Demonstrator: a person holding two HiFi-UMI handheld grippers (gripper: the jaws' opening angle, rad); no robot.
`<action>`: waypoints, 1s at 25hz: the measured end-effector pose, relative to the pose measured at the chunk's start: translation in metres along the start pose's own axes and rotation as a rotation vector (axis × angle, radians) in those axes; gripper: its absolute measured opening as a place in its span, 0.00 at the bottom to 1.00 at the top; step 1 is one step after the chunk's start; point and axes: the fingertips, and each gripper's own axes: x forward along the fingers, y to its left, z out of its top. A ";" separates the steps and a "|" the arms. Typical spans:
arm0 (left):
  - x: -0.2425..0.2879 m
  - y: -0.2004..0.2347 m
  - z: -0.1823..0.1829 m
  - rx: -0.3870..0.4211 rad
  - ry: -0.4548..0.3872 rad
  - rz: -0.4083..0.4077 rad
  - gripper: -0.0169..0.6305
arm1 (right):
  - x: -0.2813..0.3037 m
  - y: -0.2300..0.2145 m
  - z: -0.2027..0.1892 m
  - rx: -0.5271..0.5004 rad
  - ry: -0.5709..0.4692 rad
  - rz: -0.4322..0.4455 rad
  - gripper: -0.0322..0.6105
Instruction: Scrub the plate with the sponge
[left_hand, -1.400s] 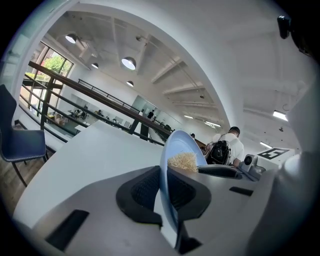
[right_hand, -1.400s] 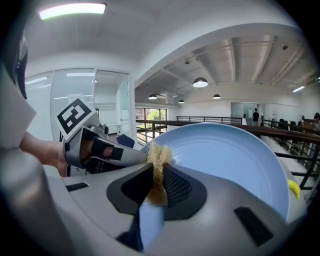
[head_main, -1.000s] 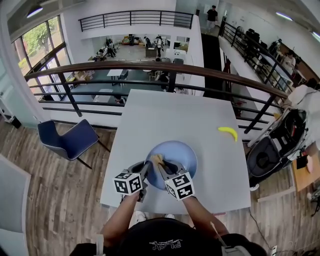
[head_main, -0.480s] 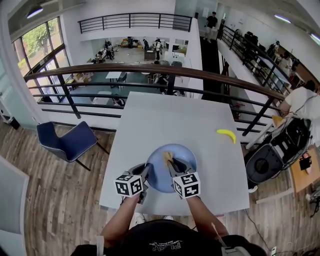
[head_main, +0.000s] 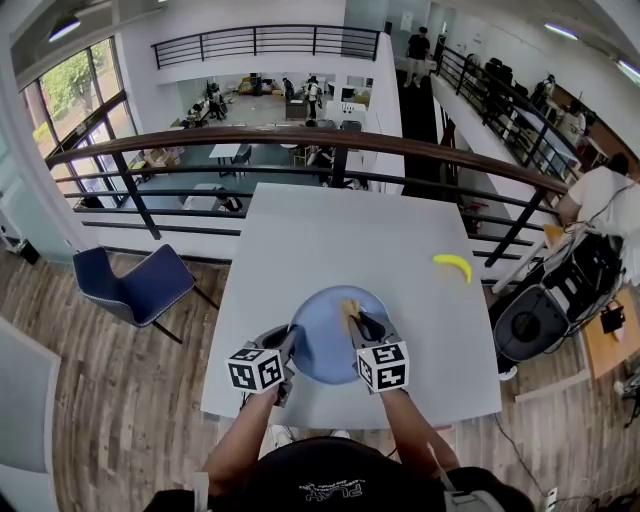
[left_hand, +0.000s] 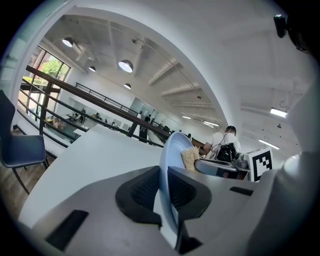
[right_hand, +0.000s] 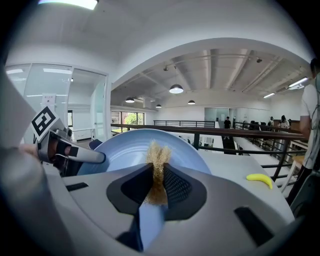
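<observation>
A light blue plate (head_main: 325, 335) lies on the white table (head_main: 330, 240) in the head view. My left gripper (head_main: 292, 342) is shut on the plate's left rim; in the left gripper view the rim (left_hand: 170, 165) runs between both pads. My right gripper (head_main: 355, 320) is shut on a tan fibrous sponge (head_main: 350, 307), held over the plate's right half. In the right gripper view the sponge (right_hand: 158, 167) sticks up from between the pads, with the plate (right_hand: 130, 150) behind it. The left gripper view shows the sponge (left_hand: 189, 158) against the plate's inner face.
A yellow banana (head_main: 455, 266) lies on the table at the right, also in the right gripper view as the banana (right_hand: 259, 179). A blue chair (head_main: 135, 280) stands left of the table. A dark railing (head_main: 300, 150) runs behind the table's far edge.
My right gripper has carried the sponge across the plate from its left-middle toward the right. The left gripper and the plate have stayed where they were.
</observation>
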 end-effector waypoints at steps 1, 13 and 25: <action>-0.002 0.000 0.000 -0.002 0.000 0.002 0.08 | -0.002 -0.002 -0.001 0.002 0.003 -0.008 0.16; -0.008 0.006 0.003 -0.021 -0.015 0.005 0.08 | -0.009 -0.035 -0.007 0.021 0.015 -0.082 0.16; -0.003 0.017 0.009 -0.037 -0.035 0.033 0.07 | -0.009 0.034 0.019 -0.058 -0.040 0.074 0.16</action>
